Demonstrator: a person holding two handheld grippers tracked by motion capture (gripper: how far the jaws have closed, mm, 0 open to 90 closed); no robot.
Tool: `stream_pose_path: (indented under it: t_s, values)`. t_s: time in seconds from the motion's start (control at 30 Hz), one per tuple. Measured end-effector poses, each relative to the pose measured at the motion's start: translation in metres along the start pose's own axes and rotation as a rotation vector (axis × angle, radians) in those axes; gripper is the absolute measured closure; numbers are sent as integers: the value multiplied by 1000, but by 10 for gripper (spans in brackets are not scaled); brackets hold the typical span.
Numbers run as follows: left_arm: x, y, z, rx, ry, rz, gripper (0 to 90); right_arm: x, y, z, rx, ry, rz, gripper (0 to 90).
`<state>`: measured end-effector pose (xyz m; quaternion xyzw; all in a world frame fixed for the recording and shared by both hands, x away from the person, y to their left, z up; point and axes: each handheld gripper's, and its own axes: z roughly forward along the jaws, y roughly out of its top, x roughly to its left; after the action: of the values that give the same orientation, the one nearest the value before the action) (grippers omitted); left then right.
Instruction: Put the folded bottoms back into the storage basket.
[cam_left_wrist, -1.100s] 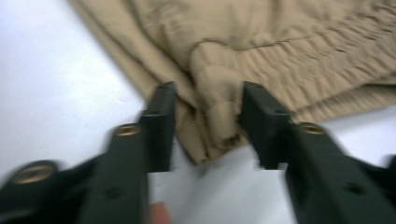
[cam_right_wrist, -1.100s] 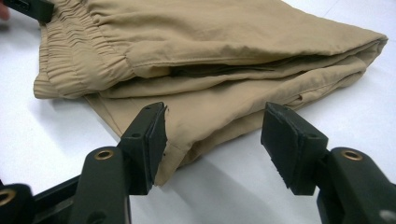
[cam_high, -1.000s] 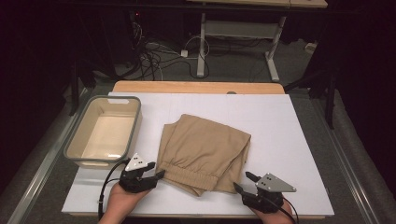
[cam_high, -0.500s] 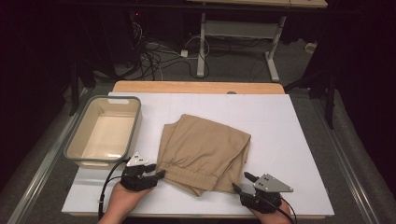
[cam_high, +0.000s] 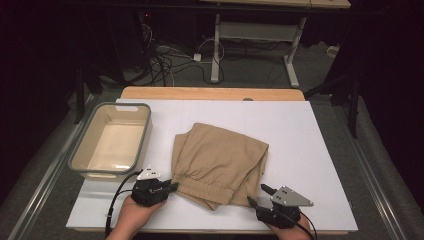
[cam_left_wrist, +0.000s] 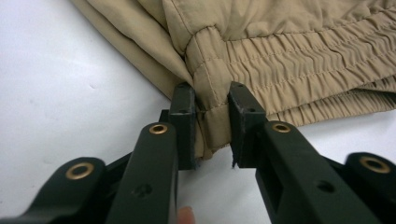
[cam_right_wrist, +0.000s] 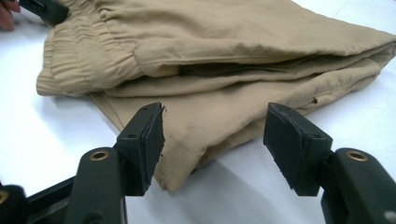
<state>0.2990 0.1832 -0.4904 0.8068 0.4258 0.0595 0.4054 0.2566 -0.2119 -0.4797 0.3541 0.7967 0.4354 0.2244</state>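
Left gripper view has the left gripper (cam_left_wrist: 212, 126) with its fingers (cam_left_wrist: 183, 121) just closing around the elastic waistband corner of the folded tan trousers (cam_high: 215, 162), cloth pinched between them, probably to lift that edge cleanly. Those trousers lie mid-surface, right of the grey tub (cam_high: 112, 142) on the white surface (cam_high: 320, 150). At the trousers' near right corner, the right gripper (cam_right_wrist: 210, 137) waits with fingers apart, straddling a folded hem without pressing, likely ready to take a matching hold.
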Motion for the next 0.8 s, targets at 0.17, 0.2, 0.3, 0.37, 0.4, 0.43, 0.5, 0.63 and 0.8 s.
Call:
stream_pose_path:
  t_s: [0.17,0.2,0.3,0.37,0.4,0.43,0.5,0.63,0.8]
  values:
    - [-3,-1,0,-10,14,33,775,-1,3,-1,-25,6,10,334]
    - [-4,-1,-1,-13,20,46,775,-1,3,-1,-36,0,5,323]
    - [-8,-1,-4,-21,50,128,784,-1,4,-2,-63,-12,0,247]
    - [-8,-2,-5,-18,51,145,784,-1,5,-3,-73,-20,5,206]
    - [-6,-2,-7,-15,50,157,784,-1,5,-3,-73,-20,5,206]
    - [-4,-2,-9,-14,54,165,784,-1,5,-4,-77,-24,6,181]
    - [1,-2,-13,-14,70,174,784,-2,6,-5,-91,-33,11,142]
    - [6,-7,-16,-23,79,210,782,-5,7,-1,-91,-49,40,5]
    - [3,-10,-14,-41,106,232,779,-11,13,2,-116,-96,69,5]
